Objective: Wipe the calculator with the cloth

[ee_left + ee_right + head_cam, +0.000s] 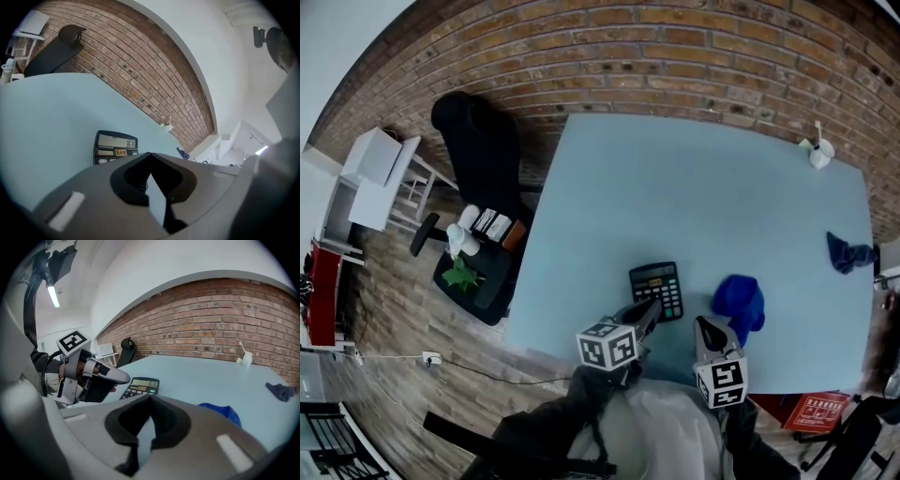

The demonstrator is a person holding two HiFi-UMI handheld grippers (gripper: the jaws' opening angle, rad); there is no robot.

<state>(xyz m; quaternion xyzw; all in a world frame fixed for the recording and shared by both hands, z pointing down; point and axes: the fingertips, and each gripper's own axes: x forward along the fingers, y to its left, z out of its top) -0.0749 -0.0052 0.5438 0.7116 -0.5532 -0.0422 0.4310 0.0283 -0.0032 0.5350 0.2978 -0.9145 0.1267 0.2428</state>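
The calculator (657, 289) lies flat, keys up, near the front edge of the table (694, 187), within reach of both tools. The cloth (739, 302) sits bunched just to its right, apart from it, on the side of the right gripper (706, 326), so that tool is the likely one to take it. The left gripper (651, 308) is at the calculator's near edge, probably to steady it; contact cannot be confirmed. Both grippers are clenched on nothing, jaws together. Wiping has not begun; the right jaws must part first.
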